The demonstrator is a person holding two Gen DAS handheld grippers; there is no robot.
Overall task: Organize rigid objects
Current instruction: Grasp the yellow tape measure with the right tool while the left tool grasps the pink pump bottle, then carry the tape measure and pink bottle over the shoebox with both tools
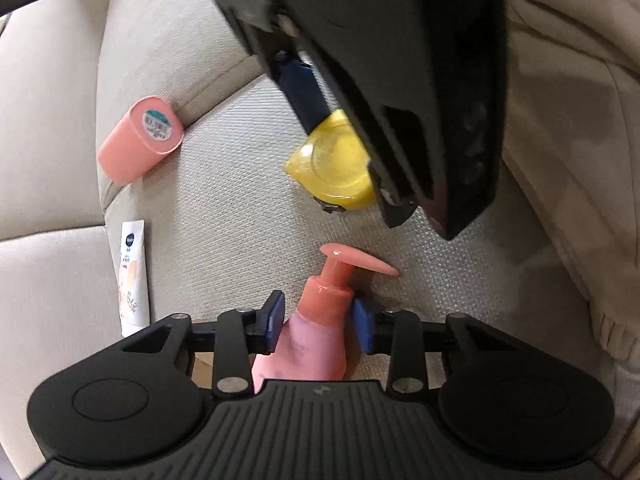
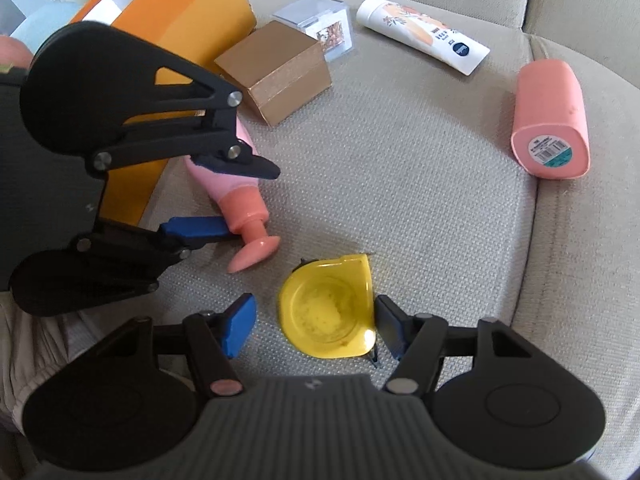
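Observation:
A pink pump bottle [image 1: 320,336] lies on the beige sofa cushion [image 1: 240,184]. My left gripper [image 1: 320,322] is shut on the pump bottle near its neck; it also shows in the right wrist view [image 2: 236,196] around the bottle [image 2: 236,192]. A yellow tape measure [image 2: 330,308] lies flat on the cushion between the open fingers of my right gripper [image 2: 314,326]; the right finger touches its edge, the left finger stands apart. The tape measure [image 1: 332,164] and the right gripper show from the left wrist view.
A salmon-pink cup [image 2: 550,118] lies on its side at the right. A white tube [image 2: 424,34], a clear plastic box [image 2: 320,26], a brown cardboard box [image 2: 276,70] and an orange box [image 2: 176,24] sit at the back. Sofa backrest and armrest surround the cushion.

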